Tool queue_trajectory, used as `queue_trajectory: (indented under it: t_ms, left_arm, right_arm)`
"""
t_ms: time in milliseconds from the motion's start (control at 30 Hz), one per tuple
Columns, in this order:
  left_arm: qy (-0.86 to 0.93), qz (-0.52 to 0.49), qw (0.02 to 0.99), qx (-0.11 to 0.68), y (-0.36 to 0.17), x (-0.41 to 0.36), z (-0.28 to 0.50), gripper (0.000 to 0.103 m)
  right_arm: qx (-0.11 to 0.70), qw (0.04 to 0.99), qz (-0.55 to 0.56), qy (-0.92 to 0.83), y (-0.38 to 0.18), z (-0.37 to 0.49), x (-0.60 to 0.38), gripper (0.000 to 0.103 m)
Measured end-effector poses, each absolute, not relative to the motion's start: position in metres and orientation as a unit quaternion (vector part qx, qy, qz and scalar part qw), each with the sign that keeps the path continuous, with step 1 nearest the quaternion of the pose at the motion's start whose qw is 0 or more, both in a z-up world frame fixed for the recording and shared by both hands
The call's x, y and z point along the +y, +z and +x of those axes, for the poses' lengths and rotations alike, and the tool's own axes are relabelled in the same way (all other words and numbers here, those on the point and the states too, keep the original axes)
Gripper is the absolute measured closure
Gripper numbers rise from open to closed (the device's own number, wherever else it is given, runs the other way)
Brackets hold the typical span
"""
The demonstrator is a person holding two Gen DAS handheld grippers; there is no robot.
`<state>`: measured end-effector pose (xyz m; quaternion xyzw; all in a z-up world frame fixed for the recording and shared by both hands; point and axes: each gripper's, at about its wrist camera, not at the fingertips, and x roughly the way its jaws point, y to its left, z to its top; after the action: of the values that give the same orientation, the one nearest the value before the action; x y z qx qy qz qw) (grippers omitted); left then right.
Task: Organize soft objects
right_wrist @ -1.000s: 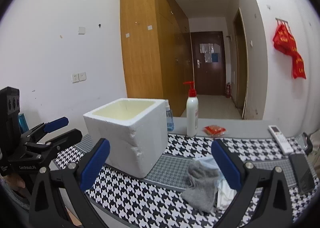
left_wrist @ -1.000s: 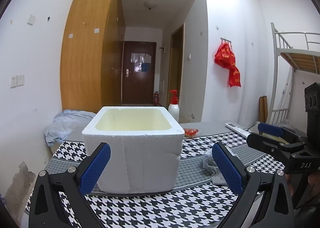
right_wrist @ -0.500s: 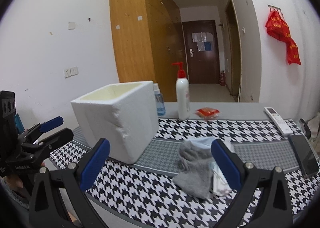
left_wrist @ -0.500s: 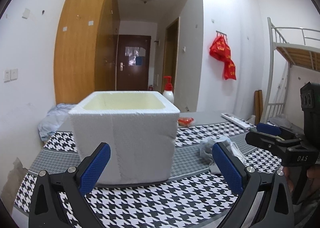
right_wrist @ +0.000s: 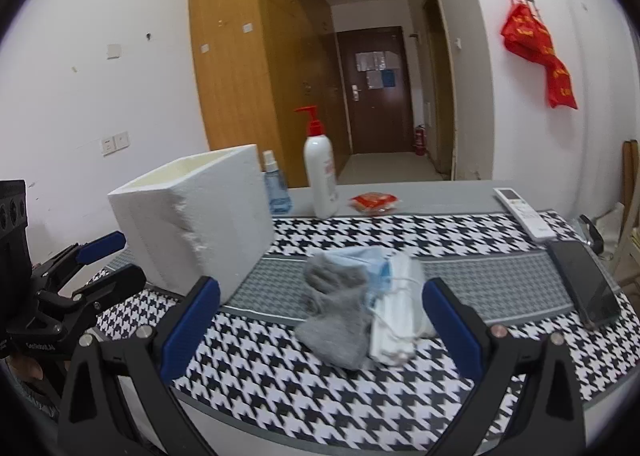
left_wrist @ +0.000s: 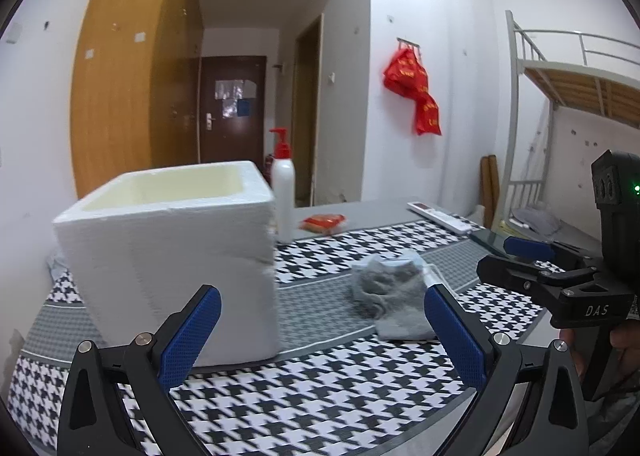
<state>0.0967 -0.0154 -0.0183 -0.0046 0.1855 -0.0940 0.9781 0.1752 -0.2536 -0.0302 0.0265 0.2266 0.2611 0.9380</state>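
Grey sock [right_wrist: 334, 308] and a stack of masks [right_wrist: 394, 308] lie touching each other at centre frame of the right wrist view, on the houndstooth surface [right_wrist: 460, 232], with the foam box [right_wrist: 200, 223] standing to their left, its top open. My right tool [right_wrist: 322, 326] is spread wide and holds nothing; the pile sits between its blue pads [right_wrist: 444, 320] but farther out. My left tool [left_wrist: 320, 330] is spread and empty too, low in its frame, facing the box [left_wrist: 172, 256] with the sock [left_wrist: 386, 292] off to the right.

What worries me: the mask loops look tangled over the sock's edge, so a pinch on one may drag the other along and spill it short of the box. A shallow bite on loose knit could slip out mid-carry. The foam looks light, and its near corner is crumbled, so a knock from either tool may shove or tip it towards the bottle [right_wrist: 320, 175] and spray [right_wrist: 276, 191] behind. A phone [right_wrist: 584, 284] lies at right, within a careless sweep.
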Motion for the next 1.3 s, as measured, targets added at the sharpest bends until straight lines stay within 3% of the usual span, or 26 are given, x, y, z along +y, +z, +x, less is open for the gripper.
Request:
queue_trajectory:
  t_ms: [1300]
  left_arm:
    - [-0.172, 0.038, 0.934, 0.310, -0.059, -0.098, 0.170, 0.001]
  right_arm:
    - [0.306, 0.927, 0.032, 0.213, -0.076, 0.223, -0.303, 0.001]
